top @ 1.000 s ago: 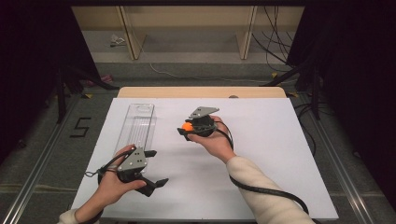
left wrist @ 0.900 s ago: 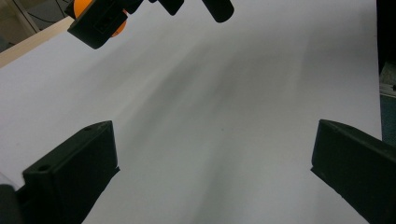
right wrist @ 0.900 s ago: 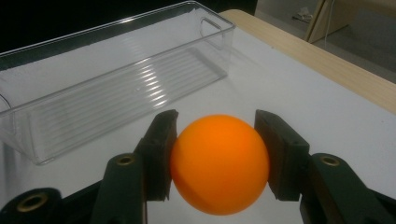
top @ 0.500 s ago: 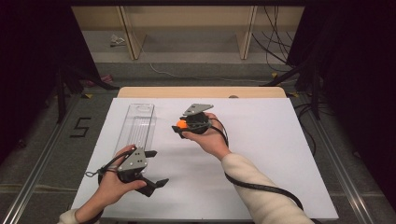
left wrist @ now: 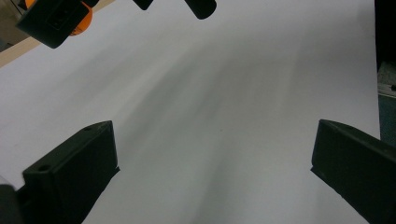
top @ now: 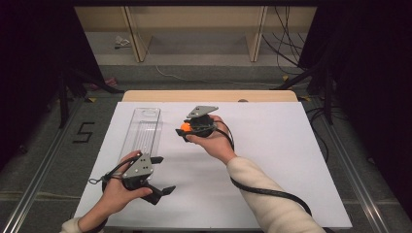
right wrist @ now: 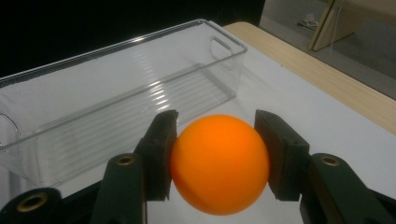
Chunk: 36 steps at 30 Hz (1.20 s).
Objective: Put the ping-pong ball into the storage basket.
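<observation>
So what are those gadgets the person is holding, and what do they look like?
They are two handheld tools, each with a black body and two blocky black jaws. The left gripper and the right gripper each carry a grey three-cornered plate on top. A thick black cable trails from the right one along a cream sleeve; a thinner black cable loops from the left.

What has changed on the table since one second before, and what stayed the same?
The right tongs, shut on the orange ball, moved left toward the clear bin. The left tongs stayed open near the table's front; the bin did not move.
</observation>
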Available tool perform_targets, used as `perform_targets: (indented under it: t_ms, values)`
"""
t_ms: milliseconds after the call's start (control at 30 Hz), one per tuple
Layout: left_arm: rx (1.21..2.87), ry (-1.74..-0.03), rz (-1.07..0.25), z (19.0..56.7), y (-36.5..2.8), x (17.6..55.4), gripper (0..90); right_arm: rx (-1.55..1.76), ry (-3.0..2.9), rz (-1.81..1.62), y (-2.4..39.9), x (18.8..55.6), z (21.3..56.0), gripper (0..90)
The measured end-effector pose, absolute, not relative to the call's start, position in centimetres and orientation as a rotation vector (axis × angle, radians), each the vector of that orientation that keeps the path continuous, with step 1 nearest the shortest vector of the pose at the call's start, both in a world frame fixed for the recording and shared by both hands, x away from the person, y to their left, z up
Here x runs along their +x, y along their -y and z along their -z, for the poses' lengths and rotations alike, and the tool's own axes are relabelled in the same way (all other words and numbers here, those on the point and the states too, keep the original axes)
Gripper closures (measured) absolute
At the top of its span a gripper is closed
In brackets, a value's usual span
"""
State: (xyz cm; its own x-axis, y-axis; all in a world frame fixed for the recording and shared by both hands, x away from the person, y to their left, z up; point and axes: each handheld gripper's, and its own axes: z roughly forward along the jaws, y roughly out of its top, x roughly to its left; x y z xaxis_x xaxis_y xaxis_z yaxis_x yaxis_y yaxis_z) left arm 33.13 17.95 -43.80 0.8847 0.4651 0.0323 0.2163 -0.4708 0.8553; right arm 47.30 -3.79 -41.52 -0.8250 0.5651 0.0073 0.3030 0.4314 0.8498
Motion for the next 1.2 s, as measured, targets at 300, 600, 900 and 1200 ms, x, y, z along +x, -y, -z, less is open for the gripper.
perform_targets:
  t_ms: [300,600,900,1200]
  values:
    - [2.073,-0.492,-0.324,43.8,-18.0,33.1,0.0,0.74,-2.413,-1.344,3.1,47.5,41.3,51.4]
    - [2.073,-0.49,-0.325,43.8,-18.0,33.1,0.0,0.724,-2.422,-1.346,2.4,47.5,41.2,51.4]
    - [2.074,-0.489,-0.323,43.7,-18.0,33.1,0.0,0.715,-2.43,-1.344,1.8,47.7,41.2,51.4]
    - [2.073,-0.488,-0.322,43.8,-17.9,33.1,0.0,0.703,-2.44,-1.343,1.0,47.8,41.2,51.4]
